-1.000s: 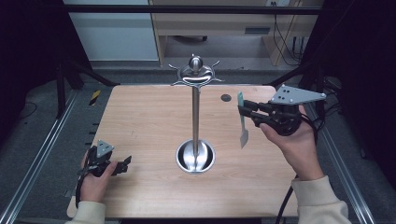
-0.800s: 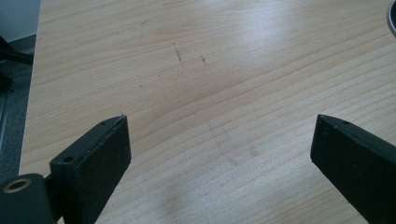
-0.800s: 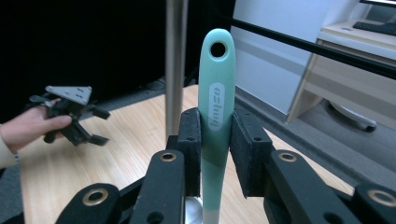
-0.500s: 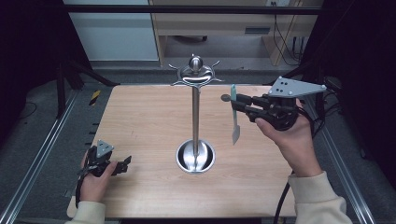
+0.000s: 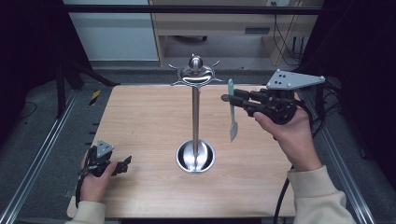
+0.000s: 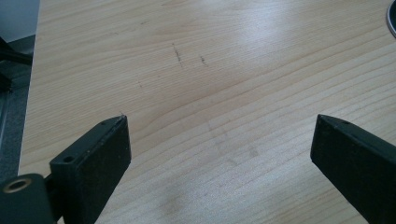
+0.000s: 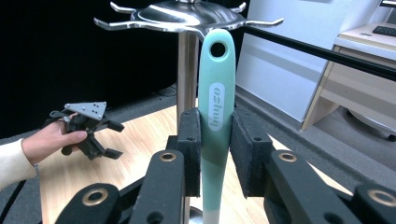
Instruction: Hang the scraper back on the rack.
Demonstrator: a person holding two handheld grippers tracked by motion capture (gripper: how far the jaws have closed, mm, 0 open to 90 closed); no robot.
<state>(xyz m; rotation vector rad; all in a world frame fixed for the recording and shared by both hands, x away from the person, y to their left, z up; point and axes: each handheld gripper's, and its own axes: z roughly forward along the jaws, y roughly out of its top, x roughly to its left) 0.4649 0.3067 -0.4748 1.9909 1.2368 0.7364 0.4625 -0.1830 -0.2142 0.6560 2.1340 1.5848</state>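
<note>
Right gripper [image 5: 232, 99] clamped on teal-handled spatula [image 7: 215, 126], lifted upright beside utensil stand [image 5: 195, 116], near the desk's right edge. Handle hole level with hooks [image 7: 269, 21], not yet hung. Left gripper [image 5: 122, 164] spread open, empty, at near-left corner.

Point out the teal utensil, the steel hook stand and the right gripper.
teal utensil [image 7: 215, 107]: right gripper view, on its handle below the hanging hole.
steel hook stand [image 5: 195, 112]: high view, midway up its pole.
right gripper [image 7: 215, 154]: right gripper view, between the two pads clamped on the handle.
</note>
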